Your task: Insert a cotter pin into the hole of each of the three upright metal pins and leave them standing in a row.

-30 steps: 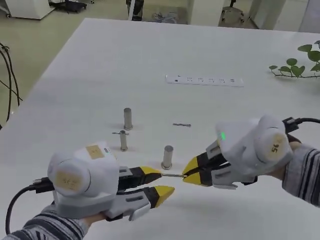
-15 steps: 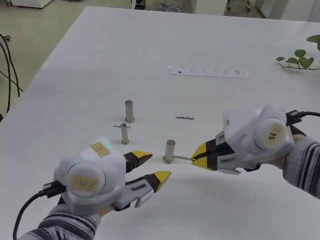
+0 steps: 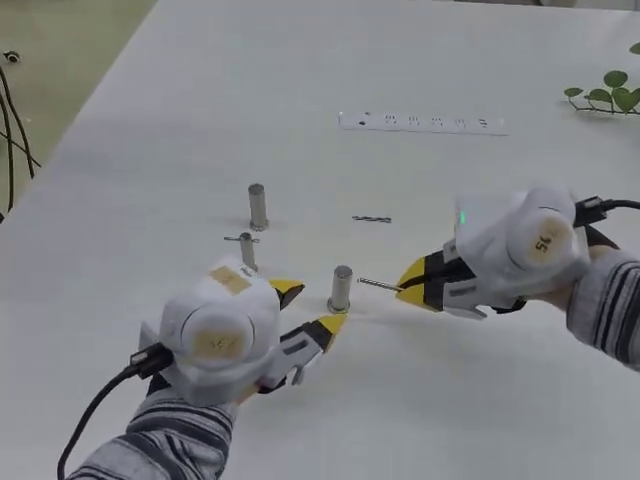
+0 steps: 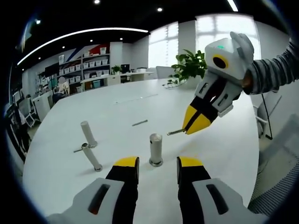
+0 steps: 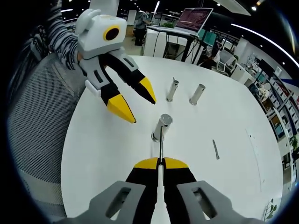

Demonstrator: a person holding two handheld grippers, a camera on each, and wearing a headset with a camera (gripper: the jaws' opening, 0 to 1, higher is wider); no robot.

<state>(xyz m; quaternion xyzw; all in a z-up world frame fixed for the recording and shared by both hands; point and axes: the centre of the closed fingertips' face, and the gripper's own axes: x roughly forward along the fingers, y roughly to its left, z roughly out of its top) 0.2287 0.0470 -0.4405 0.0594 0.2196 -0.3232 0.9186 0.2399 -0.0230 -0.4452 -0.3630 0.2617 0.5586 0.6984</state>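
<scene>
**Status: one fitted, one pending**

Jaws parted and empty, the left yellow-tipped gripper (image 3: pixel 312 305) (image 4: pixel 157 164) sits near the nearest grey upright metal pin (image 3: pixel 341 288) (image 4: pixel 155 148) (image 5: pixel 162 127); the right yellow-tipped gripper (image 3: pixel 405 285) (image 5: pixel 160 162) clamps a thin steel cotter pin (image 3: pixel 378 285) (image 5: pixel 160 144), tip just beside that pin's top; the middle pin (image 3: pixel 247 252) carries an inserted cotter pin (image 3: pixel 240 239); the far pin (image 3: pixel 258 205) is bare.

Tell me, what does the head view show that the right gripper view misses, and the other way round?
Head view extra: the striped right sleeve behind the right claw. Right gripper view extra: a lit screen on a far desk. Both: the open left claw, the held cotter pin aimed at the nearest metal pin, the pinned metal pin, the bare far metal pin, and a spare cotter pin on the table.
</scene>
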